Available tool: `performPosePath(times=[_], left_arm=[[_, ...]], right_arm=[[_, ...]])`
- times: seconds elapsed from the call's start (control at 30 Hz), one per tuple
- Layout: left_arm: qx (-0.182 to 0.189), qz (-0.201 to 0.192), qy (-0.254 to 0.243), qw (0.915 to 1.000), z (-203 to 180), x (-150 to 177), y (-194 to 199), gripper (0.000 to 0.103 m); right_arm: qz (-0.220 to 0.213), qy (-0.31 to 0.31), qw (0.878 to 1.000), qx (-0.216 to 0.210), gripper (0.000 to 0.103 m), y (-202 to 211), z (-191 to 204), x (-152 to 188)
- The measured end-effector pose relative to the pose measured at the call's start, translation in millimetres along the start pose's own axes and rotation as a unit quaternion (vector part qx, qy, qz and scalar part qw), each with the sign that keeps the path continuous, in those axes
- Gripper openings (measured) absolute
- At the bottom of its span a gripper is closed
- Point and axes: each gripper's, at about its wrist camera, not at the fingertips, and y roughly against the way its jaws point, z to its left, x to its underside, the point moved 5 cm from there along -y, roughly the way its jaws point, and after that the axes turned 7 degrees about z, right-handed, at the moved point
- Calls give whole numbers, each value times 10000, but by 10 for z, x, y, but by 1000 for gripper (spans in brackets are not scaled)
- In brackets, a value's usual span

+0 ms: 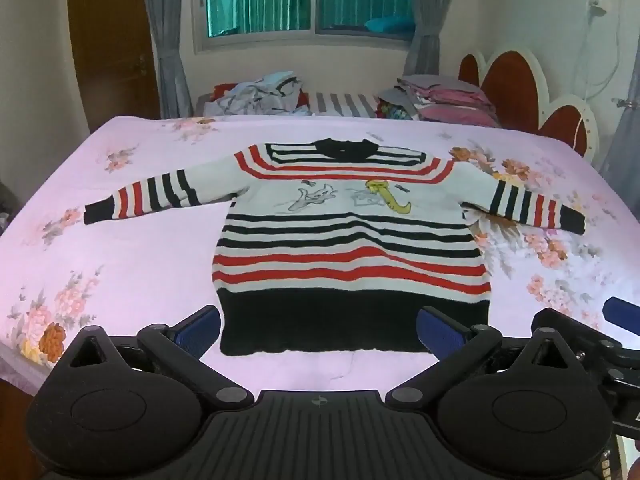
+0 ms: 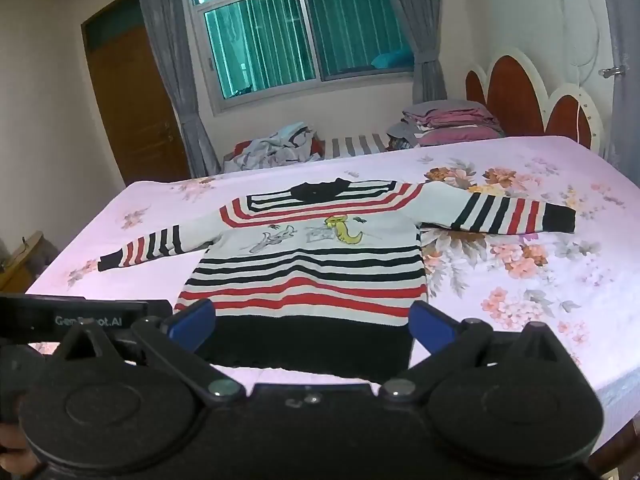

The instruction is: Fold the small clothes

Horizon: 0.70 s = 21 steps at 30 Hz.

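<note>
A small striped sweater (image 1: 348,240), white with red and black bands, a black hem and cartoon prints on the chest, lies flat and face up on the pink floral bed sheet (image 1: 120,264), both sleeves spread out. It also shows in the right wrist view (image 2: 308,272). My left gripper (image 1: 318,330) is open and empty, held just above the sweater's black hem near the bed's front edge. My right gripper (image 2: 312,326) is open and empty, also over the hem. The right gripper's blue fingers (image 1: 622,314) show at the right edge of the left wrist view.
A loose heap of clothes (image 1: 260,94) and a stack of folded pink and grey clothes (image 1: 444,100) lie on a second bed behind. A red and white headboard (image 1: 532,96) stands at the right. A window with grey curtains and a wooden door (image 2: 132,108) are at the back.
</note>
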Motion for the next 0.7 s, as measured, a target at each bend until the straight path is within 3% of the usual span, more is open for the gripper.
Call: performPosePath(times=[0.7], left_arm=[[-87, -9, 57, 9999, -2, -4, -22, 103]], right_arm=[[25, 8, 10000, 38, 103, -80, -77, 2]])
